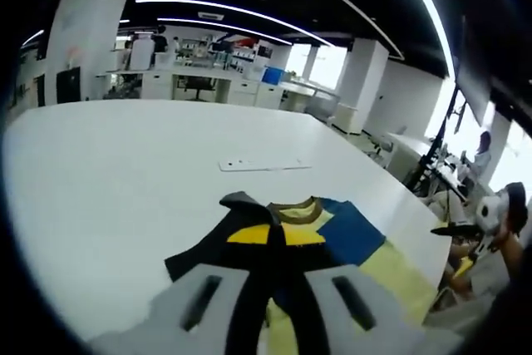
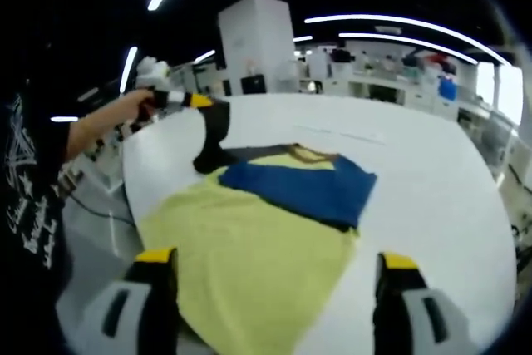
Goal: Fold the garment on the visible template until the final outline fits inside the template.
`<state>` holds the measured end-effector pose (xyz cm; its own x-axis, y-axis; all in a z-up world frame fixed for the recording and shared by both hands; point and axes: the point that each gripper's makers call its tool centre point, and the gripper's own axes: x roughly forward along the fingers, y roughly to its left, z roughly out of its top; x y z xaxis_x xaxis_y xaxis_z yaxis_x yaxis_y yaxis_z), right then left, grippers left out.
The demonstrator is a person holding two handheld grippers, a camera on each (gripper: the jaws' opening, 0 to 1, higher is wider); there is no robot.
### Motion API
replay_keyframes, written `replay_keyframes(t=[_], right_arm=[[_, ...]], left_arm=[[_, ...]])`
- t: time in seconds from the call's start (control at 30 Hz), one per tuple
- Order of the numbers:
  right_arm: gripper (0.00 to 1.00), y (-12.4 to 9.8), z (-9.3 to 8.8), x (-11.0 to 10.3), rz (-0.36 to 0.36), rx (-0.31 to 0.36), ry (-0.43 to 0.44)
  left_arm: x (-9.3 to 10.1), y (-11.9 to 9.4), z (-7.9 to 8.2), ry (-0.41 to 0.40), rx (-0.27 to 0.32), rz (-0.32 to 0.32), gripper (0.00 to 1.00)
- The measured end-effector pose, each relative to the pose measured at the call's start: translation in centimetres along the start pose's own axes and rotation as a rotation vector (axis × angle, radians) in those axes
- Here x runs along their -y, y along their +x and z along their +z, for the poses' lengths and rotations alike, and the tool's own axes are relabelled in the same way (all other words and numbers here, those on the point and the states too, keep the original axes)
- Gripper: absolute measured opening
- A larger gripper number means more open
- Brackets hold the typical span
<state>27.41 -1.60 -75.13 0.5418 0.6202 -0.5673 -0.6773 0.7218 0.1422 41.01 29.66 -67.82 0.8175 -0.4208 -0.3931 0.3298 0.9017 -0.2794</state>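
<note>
Clearly the garment (image 2: pixel 266 239) is light, limp cloth: a yellow body with a blue panel folded over it and black sleeves, lying flat on the white table (image 2: pixel 432 172) and sagging wherever it is lifted. I judge it will drape and slide rather than hold a crease, so the best hold is a pinch at a hem, a corner or a sleeve end. My left gripper (image 1: pixel 270 305) is doing just that, its jaws pressed together on the black sleeve (image 1: pixel 249 297), which runs up between them from the garment; in the right gripper view it holds that sleeve raised beyond the garment's far left corner. My right gripper (image 2: pixel 274 288) is spread wide, jaws apart over the near yellow hem, pinching nothing. I cannot make out the template's outline around the garment. Left of the garment the table edge is close; right and beyond it, bare top gives ample room to sweep a fold.
</note>
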Motion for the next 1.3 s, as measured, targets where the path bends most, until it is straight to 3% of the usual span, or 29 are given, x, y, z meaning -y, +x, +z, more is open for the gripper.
replay_keyframes(t=[0.47, 1.1, 1.3], right_arm=[[0.99, 0.2, -0.3, -0.3, 0.007, 0.002, 0.007], [0.99, 0.2, -0.7, -0.3, 0.0, -0.005, 0.017], [0.99, 0.3, -0.6, 0.0, -0.003, -0.004, 0.016]], left_arm=[[4.5, 3.1, -0.3, 0.015, -0.017, -0.075, 0.0], [10.2, 9.0, -0.2, 0.003, -0.023, -0.184, 0.0], [12.1, 10.6, 0.1, 0.0, 0.002, -0.23, 0.0]])
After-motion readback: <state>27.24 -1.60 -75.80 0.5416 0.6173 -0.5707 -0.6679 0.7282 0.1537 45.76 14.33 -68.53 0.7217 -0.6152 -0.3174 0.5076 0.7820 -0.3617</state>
